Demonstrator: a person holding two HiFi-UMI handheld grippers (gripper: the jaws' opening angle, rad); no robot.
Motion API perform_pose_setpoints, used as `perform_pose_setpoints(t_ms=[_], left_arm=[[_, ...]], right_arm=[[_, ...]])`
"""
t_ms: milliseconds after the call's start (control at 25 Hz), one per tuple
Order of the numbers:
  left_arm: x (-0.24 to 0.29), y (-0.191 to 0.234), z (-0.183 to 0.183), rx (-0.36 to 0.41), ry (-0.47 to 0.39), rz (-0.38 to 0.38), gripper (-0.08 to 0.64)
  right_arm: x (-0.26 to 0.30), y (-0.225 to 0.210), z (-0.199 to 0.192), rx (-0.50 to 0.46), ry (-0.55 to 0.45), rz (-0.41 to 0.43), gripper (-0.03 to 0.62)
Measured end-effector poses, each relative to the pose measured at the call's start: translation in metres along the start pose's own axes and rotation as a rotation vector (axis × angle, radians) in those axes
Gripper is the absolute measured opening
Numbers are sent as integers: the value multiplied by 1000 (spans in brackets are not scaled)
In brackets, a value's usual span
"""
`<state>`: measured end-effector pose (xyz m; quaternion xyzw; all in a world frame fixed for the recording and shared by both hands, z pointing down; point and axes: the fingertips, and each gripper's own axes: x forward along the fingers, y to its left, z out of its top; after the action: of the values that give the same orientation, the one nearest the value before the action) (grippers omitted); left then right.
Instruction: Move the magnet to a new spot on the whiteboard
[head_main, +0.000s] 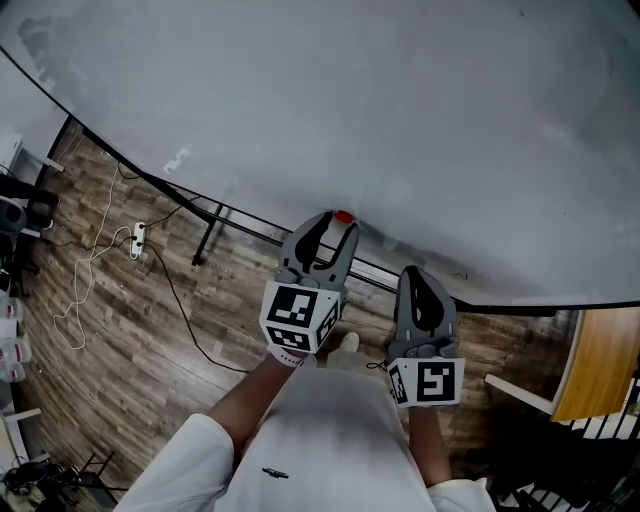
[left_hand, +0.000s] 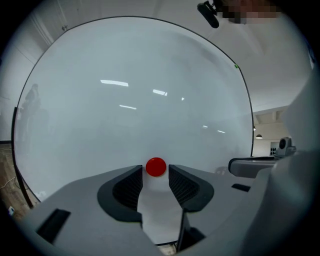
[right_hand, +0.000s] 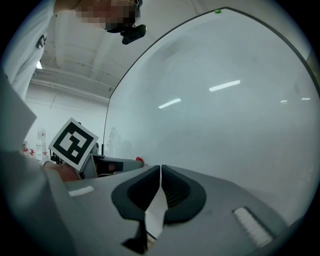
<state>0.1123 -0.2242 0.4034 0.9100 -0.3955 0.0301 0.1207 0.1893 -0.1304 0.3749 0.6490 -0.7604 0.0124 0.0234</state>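
Note:
A small round red magnet (head_main: 343, 216) (left_hand: 156, 167) sticks to the large whiteboard (head_main: 400, 120) (left_hand: 140, 100) near its lower edge. My left gripper (head_main: 335, 228) (left_hand: 156, 173) is up against the board with its jaws open. The magnet sits just between the fingertips, and the pads are not pressing on it. My right gripper (head_main: 420, 282) (right_hand: 160, 171) hangs lower and to the right, off the board, shut with nothing in it. In the right gripper view the magnet (right_hand: 139, 160) shows as a red speck beyond the left gripper's body (right_hand: 112, 167).
Below the board is a wooden floor with black and white cables and a power strip (head_main: 138, 238). The board's black stand leg (head_main: 208, 238) reaches down to the floor. A wooden tabletop (head_main: 602, 375) stands at the right, and some gear lies along the left edge.

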Motion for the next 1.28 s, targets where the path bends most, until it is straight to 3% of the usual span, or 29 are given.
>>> perform_pose_setpoints(t_ms=[400,840,1280], left_arm=[[2,7,3,8,3,52,124],[0,11,1,27,14,18,121],[-41,14,-8,43,18,30,121]], right_arm=[[-1,4,7,-12,-18,2,12],[-5,2,9,-18,-24,-20,12],[-10,18,20,-20,-50,6,12]])
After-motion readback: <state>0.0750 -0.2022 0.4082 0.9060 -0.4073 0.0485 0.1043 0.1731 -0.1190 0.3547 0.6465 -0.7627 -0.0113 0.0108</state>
